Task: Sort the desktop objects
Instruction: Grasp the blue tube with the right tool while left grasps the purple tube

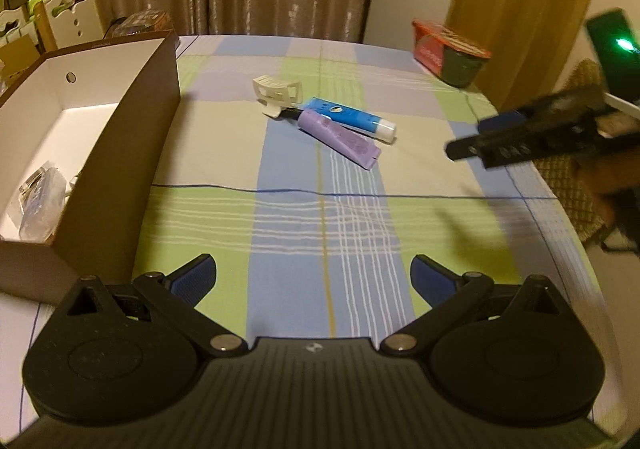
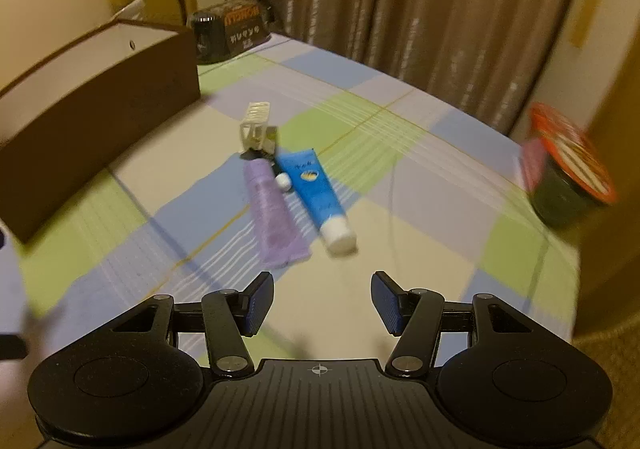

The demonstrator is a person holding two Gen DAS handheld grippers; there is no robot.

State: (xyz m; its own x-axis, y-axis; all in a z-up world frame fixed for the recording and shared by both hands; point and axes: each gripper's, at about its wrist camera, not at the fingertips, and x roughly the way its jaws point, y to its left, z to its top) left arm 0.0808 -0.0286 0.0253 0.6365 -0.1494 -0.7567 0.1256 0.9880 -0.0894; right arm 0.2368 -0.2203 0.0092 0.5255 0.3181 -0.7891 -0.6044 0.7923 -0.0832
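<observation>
The blue plastic tube with a white cap (image 1: 347, 118) lies at the centre of the left wrist frame on the plaid-clothed tabletop (image 1: 360, 233), its long axis slanting from upper left to lower right, cap toward the lower right; in the right wrist frame the same blue tube (image 2: 314, 191) runs down the middle with its cap nearest the camera; a flat lilac tube (image 1: 340, 138) lies just beside it, roughly parallel and touching along one side, its crimped end at the lower right; a cream plastic hair claw clip (image 1: 278, 94) sits at their upper-left ends. At the left edge of the left wrist frame stands an open brown cardboard box with a white inside (image 1: 120, 153); a clear-wrapped packet (image 1: 40, 197) lies in its near corner. A red-lidded dark cup (image 1: 454, 53) stands at upper right. The left tool (image 1: 313, 281) is spread wide and empty at the bottom; the right tool (image 2: 322, 303) is likewise spread, holding nothing.
</observation>
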